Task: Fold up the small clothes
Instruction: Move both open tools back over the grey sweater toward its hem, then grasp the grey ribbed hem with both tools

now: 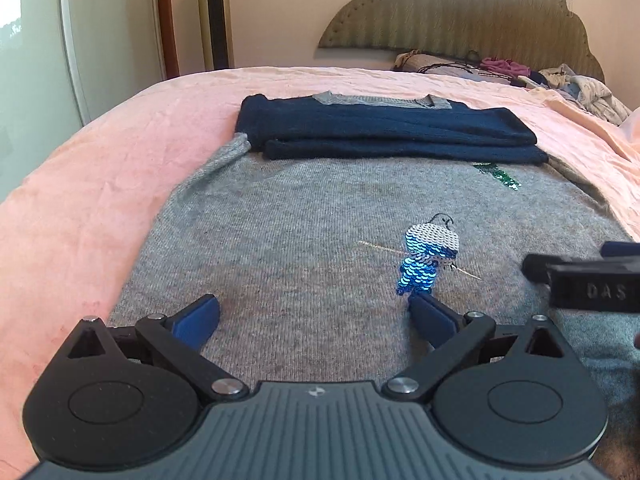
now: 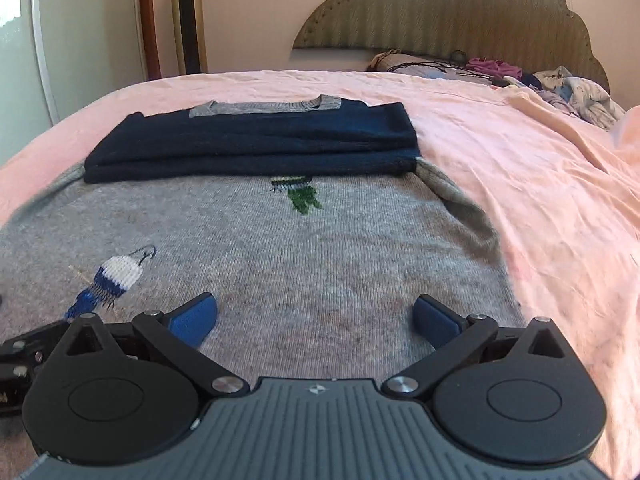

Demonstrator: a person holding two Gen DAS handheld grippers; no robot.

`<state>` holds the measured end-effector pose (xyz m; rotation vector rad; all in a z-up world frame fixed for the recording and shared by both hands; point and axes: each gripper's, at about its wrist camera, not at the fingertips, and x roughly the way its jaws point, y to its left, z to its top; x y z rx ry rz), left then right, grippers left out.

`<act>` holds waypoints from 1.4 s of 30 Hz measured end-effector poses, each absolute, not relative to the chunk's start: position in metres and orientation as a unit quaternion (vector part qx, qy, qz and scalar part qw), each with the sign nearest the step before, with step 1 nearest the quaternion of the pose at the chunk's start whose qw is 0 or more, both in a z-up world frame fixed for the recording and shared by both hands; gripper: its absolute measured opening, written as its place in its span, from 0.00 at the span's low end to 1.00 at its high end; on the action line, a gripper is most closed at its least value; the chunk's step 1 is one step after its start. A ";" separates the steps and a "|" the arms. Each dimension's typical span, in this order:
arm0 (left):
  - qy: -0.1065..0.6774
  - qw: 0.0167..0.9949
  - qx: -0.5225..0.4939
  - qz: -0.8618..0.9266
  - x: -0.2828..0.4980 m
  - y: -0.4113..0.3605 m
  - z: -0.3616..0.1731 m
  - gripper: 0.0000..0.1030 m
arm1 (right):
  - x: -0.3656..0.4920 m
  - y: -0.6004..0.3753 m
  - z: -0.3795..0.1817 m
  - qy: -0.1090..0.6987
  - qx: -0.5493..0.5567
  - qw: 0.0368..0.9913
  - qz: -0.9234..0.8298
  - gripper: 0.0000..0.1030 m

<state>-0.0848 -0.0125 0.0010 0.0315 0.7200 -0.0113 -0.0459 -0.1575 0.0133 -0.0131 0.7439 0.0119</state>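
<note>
A small grey sweater (image 1: 304,216) lies flat on the pink bed, its navy sleeves (image 1: 384,128) folded across the chest near the collar. It has a blue and white sequin bird (image 1: 424,260) and a green sequin patch (image 1: 500,176). My left gripper (image 1: 314,316) is open and empty, low over the sweater's near hem, left part. My right gripper (image 2: 316,318) is open and empty over the hem's right part of the sweater (image 2: 320,248). The right gripper's body shows in the left wrist view (image 1: 588,284).
The pink bedsheet (image 1: 88,168) spreads all round the sweater. A pile of loose clothes (image 2: 576,92) lies at the far right by the padded headboard (image 2: 452,12). A tall gold tower unit (image 1: 214,12) and a white door stand beyond the bed's far left.
</note>
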 end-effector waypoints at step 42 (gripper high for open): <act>0.437 0.791 -0.380 -0.199 -0.203 0.143 0.010 1.00 | -0.199 -0.341 0.059 0.475 0.280 0.826 0.120 1.00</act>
